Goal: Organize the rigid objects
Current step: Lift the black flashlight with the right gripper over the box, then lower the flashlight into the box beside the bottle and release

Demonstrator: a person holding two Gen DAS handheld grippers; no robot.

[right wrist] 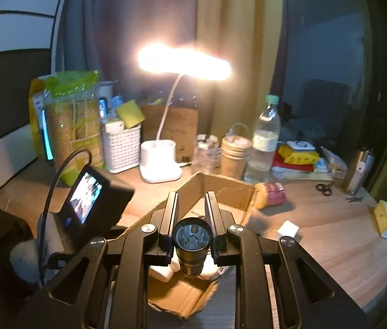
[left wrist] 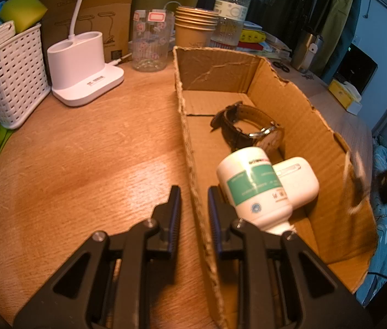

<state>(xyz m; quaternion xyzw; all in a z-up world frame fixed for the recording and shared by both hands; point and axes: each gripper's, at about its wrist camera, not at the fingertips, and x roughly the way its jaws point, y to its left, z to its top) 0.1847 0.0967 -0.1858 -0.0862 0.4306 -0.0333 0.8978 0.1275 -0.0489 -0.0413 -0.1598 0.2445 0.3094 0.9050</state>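
While the left tool (left wrist: pixel 193 213) pinches the cardboard box (left wrist: pixel 297 115) wall, the right tool (right wrist: pixel 192 213) clamps a flashlight (right wrist: pixel 192 242) above it; stiff, smooth metal, likely slippery; mid-barrel grip suits.

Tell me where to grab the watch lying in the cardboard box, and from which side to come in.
Take the watch by its dark strap loop, not the round case. It lies on its side, the loop standing open toward the far end of the cardboard box, the case nearest the white bottle. Probably best to come from above at the far end, one finger through the loop, clear of bottle and walls.
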